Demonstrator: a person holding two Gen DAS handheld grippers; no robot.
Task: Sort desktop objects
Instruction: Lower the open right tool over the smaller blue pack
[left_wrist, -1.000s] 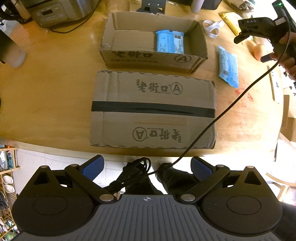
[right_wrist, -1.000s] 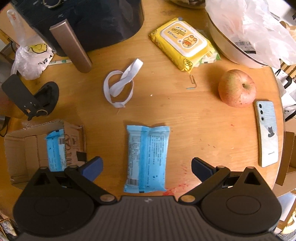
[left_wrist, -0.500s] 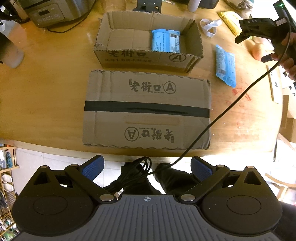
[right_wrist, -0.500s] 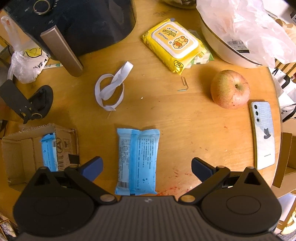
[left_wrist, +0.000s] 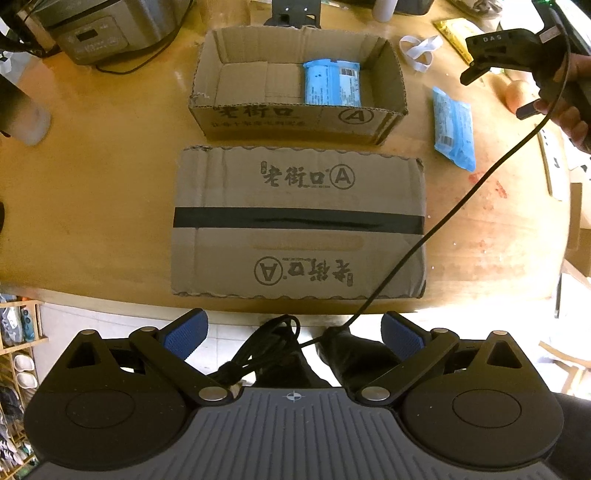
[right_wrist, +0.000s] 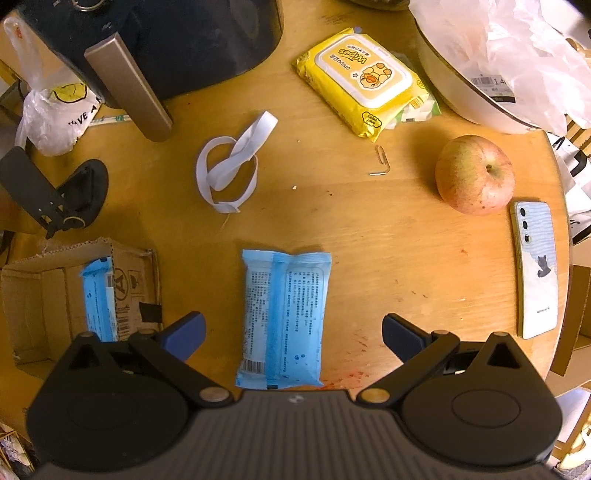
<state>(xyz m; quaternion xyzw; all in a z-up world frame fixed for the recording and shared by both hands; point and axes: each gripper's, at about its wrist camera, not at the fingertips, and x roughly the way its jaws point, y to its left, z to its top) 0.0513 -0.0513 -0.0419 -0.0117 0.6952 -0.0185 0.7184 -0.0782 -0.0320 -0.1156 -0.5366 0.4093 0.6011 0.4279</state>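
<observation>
Both open claws drew nearer the blue packet (right_wrist: 282, 317).

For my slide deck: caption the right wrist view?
Open right claw poised over blue packet beside cardboard box.

Table (right_wrist: 369, 258): wood, smooth, slight sheen; red smears near its near edge. Open box (left_wrist: 295, 118) and flat lid (left_wrist: 299, 221): corrugated brown cardboard, matt, wavy cut edges; lid carries a glossy black tape strip (left_wrist: 299, 218). Blue packets, one in the box (left_wrist: 331, 83) and one on the table (right_wrist: 282, 317): shiny plastic film, crinkled. Wipes pack (right_wrist: 364, 79): glossy yellow plastic. Band (right_wrist: 231, 173): white, cloth-like, matt. Apple (right_wrist: 474, 174): smooth skin, dull shine. Phone (right_wrist: 535, 267): glossy back. Gripper pads (right_wrist: 184, 334): blue, textured; bodies matt black plastic, ribbed.
</observation>
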